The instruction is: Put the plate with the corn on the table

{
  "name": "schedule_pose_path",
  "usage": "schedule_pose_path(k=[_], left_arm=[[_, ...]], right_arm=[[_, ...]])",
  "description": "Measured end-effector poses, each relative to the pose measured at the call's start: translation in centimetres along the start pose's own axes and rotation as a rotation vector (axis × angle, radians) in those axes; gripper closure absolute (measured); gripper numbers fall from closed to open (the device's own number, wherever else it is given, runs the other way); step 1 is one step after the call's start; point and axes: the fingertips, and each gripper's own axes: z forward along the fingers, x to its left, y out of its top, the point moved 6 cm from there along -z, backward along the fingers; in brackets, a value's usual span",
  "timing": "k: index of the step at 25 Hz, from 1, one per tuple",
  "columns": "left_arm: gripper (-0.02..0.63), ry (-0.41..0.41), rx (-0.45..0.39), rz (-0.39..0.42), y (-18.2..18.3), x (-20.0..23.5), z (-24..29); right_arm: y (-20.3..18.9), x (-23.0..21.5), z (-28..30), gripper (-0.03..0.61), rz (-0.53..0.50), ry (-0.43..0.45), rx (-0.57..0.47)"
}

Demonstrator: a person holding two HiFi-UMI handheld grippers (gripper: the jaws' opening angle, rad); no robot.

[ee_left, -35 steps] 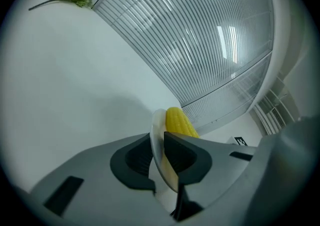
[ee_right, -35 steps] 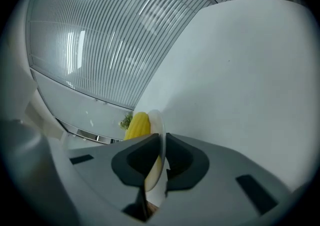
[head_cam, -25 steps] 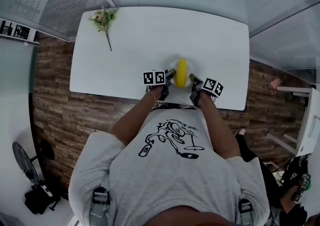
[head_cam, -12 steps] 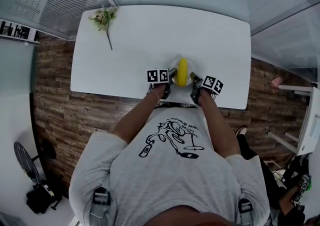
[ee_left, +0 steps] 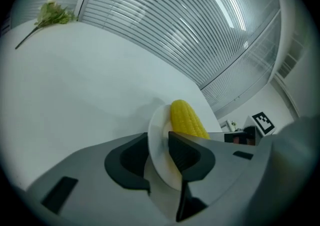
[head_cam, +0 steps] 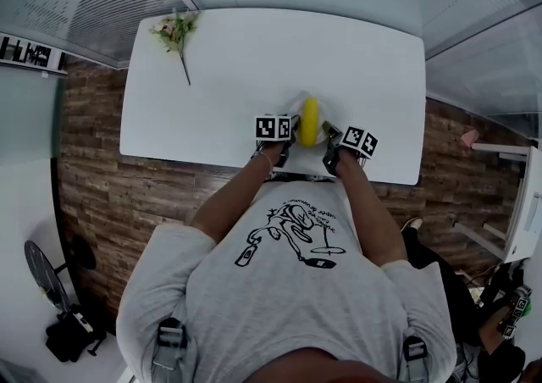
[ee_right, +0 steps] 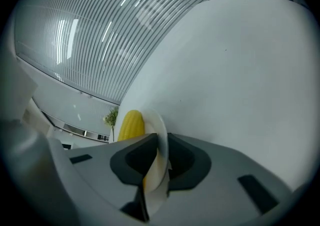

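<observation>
A white plate (head_cam: 298, 104) carrying a yellow corn cob (head_cam: 309, 121) is at the white table's (head_cam: 254, 59) near edge, between my two grippers. My left gripper (head_cam: 292, 127) is at its left rim and its jaws are opening. In the left gripper view the plate (ee_left: 159, 140) stands loosely between the pads, with the corn (ee_left: 186, 119) behind it. My right gripper (head_cam: 329, 131) is at the right rim, its jaws easing open. In the right gripper view the thin rim (ee_right: 159, 135) is still pinched between the pads, beside the corn (ee_right: 130, 125).
A sprig of flowers (head_cam: 176, 34) lies at the table's far left corner. The tabletop stretches bare white beyond the plate. Brown wood flooring (head_cam: 93, 152) surrounds the table, and slatted blinds (ee_left: 165, 25) line the far wall.
The left gripper's marker cube has shifted a little right, closer to the plate. The plate with the corn has barely moved. The right gripper stays where it was.
</observation>
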Motion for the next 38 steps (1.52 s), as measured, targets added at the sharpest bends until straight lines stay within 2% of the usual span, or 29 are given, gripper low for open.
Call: schedule_pose_path(k=[8,11,18,22,33,38], left_arm=[[0.492,0.038,0.008,0.018,0.0,-0.3,0.1],[0.488,0.061,0.027,0.051,0.1,-0.3,0.0],[0.476,0.098,0.047,0.104,0.2,-0.1,0.0],[0.486,0.129,0.067,0.149,0.2,-0.3,0.0],[0.500,0.161,0.084,0.209,0.2,-0.5,0.0],[0.500,0.163,0.087,0.211,0.5,-0.5,0.2]], right_arm=[[0.2,0.2,0.0,0.496,-0.062,-0.047,0.020],[0.2,0.2,0.0,0.495,-0.097,-0.065,0.033],[0.6,0.7,0.3,0.482,-0.221,-0.129,0.060],[0.7,0.9,0.2,0.477,-0.300,-0.170,0.063],[0.8,1.5,0.2,0.456,-0.525,-0.306,0.091],[1.0,1.7,0.3,0.451,-0.566,-0.322,0.098]])
